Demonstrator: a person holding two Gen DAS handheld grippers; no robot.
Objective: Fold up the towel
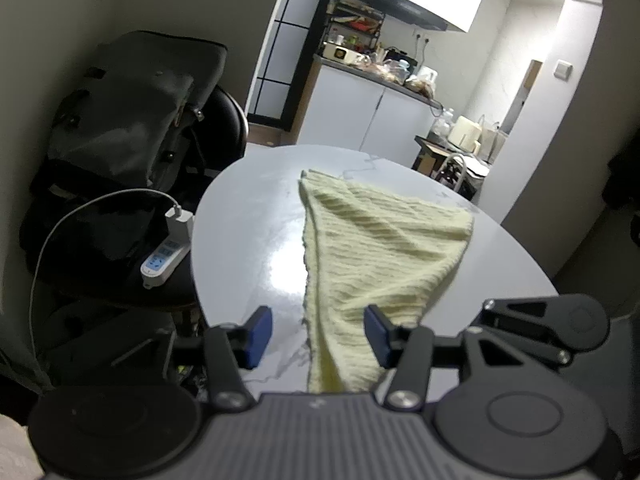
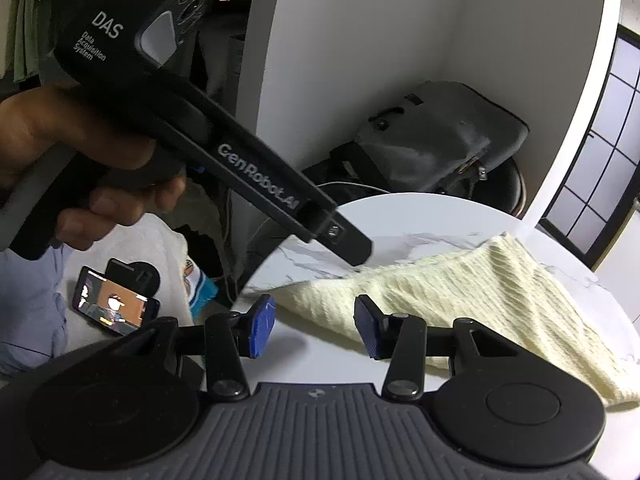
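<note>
The pale ribbed towel [image 1: 372,236] is lying bunched on the round worktop [image 1: 248,216], looking soft, light and floppy. Both grippers, left [image 1: 318,334] and right [image 2: 314,330], are hovering with fingers parted, gripping nothing; its near corner is looking like the best hold.

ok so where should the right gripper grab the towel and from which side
Probably the towel edge lying just past the right gripper, coming in low from the table's near rim. There the cloth lies on the top as a soft folded rim, so open jaws could likely straddle it and pinch.
</note>
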